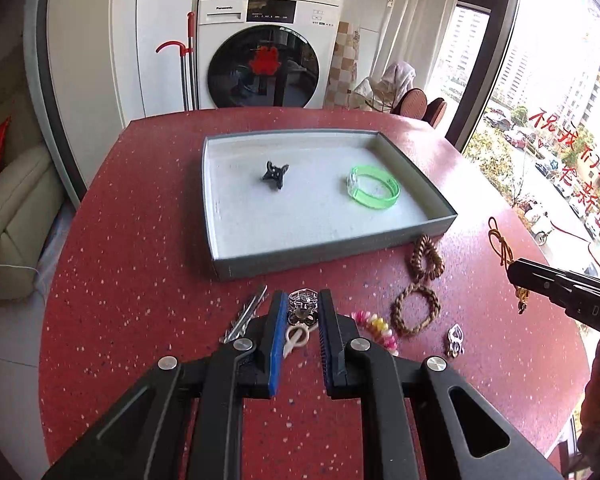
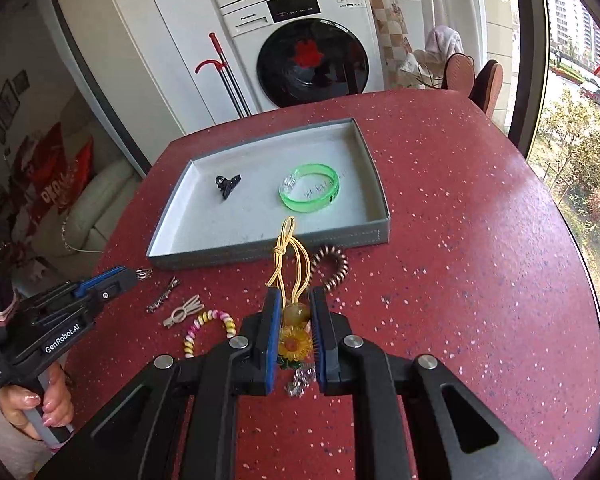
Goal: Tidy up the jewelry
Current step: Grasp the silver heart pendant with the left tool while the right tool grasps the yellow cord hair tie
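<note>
My left gripper [image 1: 303, 314] pinches a silver filigree ornament [image 1: 301, 300]; my right gripper [image 2: 296, 312] is clamped on a sunflower hair tie [image 2: 295, 344], its yellow cord loop [image 2: 290, 256] pointing toward twelve o'clock. The grey tray [image 1: 236, 264] lies at twelve from both, long axis crosswise, already holding a black clip [image 1: 275, 175] and a green bangle [image 1: 374, 187]. I judge the left nearer.

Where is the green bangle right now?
The green bangle lies in the grey tray, in its right half in both wrist views, right of the black clip and apart from it.
</note>
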### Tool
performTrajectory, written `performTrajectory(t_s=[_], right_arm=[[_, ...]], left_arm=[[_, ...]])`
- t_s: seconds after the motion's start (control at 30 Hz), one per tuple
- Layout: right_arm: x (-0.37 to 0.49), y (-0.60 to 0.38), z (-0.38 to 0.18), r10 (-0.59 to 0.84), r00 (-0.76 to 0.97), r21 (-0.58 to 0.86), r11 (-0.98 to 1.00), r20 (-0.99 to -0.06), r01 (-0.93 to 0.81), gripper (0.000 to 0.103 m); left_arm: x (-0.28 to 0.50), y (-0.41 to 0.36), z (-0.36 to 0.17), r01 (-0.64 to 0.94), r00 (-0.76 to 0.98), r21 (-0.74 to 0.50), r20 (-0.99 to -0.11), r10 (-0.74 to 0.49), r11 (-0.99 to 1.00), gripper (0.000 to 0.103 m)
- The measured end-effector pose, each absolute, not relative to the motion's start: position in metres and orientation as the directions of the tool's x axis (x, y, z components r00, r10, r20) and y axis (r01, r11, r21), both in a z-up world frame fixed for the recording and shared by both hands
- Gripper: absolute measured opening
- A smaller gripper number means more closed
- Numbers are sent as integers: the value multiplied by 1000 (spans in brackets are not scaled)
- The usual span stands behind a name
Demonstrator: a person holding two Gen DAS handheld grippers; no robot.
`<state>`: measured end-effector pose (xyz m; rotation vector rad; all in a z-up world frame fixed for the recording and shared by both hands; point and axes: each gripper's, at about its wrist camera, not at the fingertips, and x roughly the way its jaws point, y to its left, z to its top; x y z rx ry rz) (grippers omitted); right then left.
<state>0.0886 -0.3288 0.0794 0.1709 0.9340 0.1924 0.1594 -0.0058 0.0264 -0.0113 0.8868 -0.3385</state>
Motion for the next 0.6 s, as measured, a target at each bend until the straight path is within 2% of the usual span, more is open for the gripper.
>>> performTrajectory(t_s=[0.27,0.6], right_arm=[[159,-319,75,226,561,211,973,-796,-94,16],[224,-334,25,135,427,144,990,-894,-12,16]], left_arm=[[228,-24,29,281,589,-113,-764,-264,953,33],[299,-41,-8,264,514,-83,-831,-213,961,33]])
